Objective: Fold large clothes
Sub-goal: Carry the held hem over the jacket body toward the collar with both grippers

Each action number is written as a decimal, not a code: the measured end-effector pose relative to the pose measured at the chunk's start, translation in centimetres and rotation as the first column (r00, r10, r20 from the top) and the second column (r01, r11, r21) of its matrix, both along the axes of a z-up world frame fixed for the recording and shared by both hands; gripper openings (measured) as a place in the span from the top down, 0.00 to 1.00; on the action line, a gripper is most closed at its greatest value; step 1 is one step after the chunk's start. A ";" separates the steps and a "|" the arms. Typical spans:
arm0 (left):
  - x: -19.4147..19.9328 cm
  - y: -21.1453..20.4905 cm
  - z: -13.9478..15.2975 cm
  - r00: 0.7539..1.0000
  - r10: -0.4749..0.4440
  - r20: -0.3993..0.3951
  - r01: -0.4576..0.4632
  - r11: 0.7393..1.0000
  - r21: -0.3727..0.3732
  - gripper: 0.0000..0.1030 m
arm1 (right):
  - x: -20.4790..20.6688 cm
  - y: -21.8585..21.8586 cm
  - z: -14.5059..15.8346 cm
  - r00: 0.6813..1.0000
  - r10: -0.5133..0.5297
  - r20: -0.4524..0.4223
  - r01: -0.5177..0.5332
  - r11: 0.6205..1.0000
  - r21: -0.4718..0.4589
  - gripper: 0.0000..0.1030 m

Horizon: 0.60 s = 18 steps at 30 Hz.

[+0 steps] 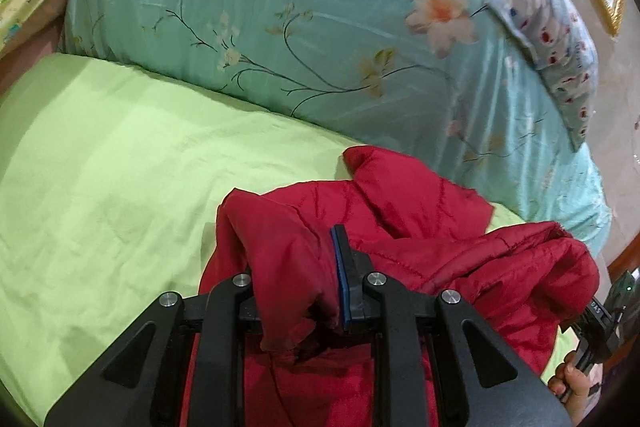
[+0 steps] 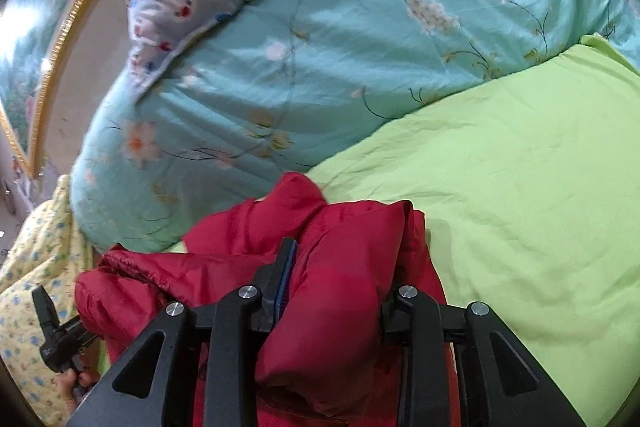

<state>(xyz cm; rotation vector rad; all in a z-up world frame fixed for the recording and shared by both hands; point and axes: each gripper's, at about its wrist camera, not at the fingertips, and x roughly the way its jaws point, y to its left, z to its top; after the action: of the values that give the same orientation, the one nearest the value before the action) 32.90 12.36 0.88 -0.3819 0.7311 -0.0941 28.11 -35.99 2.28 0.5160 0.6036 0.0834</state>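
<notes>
A red quilted jacket (image 1: 420, 235) is bunched between both grippers above a light green bedsheet (image 1: 120, 167). My left gripper (image 1: 296, 267) is shut on a thick fold of the jacket; its left finger is hidden by fabric. My right gripper (image 2: 340, 267) is shut on another fold of the jacket (image 2: 340, 287); its right finger is covered by fabric. The right gripper also shows at the right edge of the left wrist view (image 1: 600, 311), and the left gripper at the left edge of the right wrist view (image 2: 52, 327).
A teal floral duvet (image 1: 300, 27) is piled along the far side of the bed, with a bird-print pillow (image 1: 540, 19) on it. A yellow floral blanket (image 2: 36, 287) lies at the bedside. A gold-framed picture (image 2: 44, 39) hangs on the wall. The green sheet (image 2: 520, 187) spreads out beside the jacket.
</notes>
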 end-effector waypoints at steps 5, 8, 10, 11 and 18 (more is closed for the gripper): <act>2.6 -0.4 -1.6 1.000 0.018 -0.021 -0.018 0.999 0.027 0.78 | 2.8 0.1 -1.3 0.999 -0.031 -0.023 0.031 0.999 -0.010 0.70; 4.1 -0.5 -2.6 0.999 0.037 -0.035 -0.036 0.999 0.033 0.78 | 4.4 0.3 -1.7 0.999 -0.038 -0.030 0.037 0.999 -0.026 0.70; 4.9 -0.4 -3.1 0.998 0.046 -0.042 -0.045 0.999 0.027 0.78 | 5.3 0.3 -2.0 0.999 -0.041 -0.036 0.040 0.999 -0.032 0.70; 5.3 -0.4 -3.3 0.998 0.049 -0.045 -0.048 0.998 0.028 0.77 | 5.8 0.3 -2.1 0.998 -0.044 -0.039 0.043 0.998 -0.035 0.70; 7.6 -0.6 -4.4 0.997 0.046 -0.069 -0.044 0.999 0.024 0.75 | 8.5 0.1 -3.6 0.997 -0.051 -0.059 0.050 0.999 -0.019 0.68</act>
<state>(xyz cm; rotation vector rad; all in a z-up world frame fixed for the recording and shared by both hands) 40.51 11.79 -3.49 -0.3811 0.7911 -0.0301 36.58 -35.92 -1.29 0.5181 0.6480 0.0148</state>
